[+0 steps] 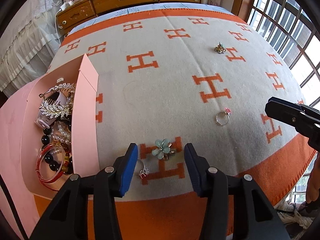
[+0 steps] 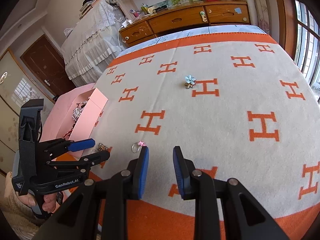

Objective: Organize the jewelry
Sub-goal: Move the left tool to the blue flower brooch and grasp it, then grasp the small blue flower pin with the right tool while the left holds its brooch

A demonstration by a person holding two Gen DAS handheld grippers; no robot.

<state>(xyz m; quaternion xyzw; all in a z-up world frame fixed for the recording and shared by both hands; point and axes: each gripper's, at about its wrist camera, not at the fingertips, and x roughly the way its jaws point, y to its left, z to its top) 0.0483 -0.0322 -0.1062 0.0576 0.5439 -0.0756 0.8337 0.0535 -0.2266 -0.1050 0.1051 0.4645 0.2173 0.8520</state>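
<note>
In the left wrist view my left gripper [image 1: 161, 152] is open, its fingers either side of a pale blue flower ring [image 1: 162, 151] on the blanket. A small silver ring with a charm [image 1: 142, 171] lies by the left finger. A silver ring with a pink stone [image 1: 223, 117] lies further right, and a gold flower piece [image 1: 219, 48] far off. The pink box [image 1: 85, 108] at left holds bracelets, pearls and a silver leaf hairpiece [image 1: 56, 104]. My right gripper [image 2: 161, 156] is open and empty, just right of the pink-stone ring [image 2: 138, 146]. Another blue flower piece [image 2: 189, 81] lies ahead.
The grey and orange H-pattern blanket [image 1: 160, 84] covers the bed. A wooden dresser [image 1: 128, 0] stands behind it, windows [image 1: 290, 32] at right, a lace-covered furniture piece [image 2: 90, 40] at left. The left gripper [image 2: 88, 150] shows in the right wrist view beside the box [image 2: 90, 112].
</note>
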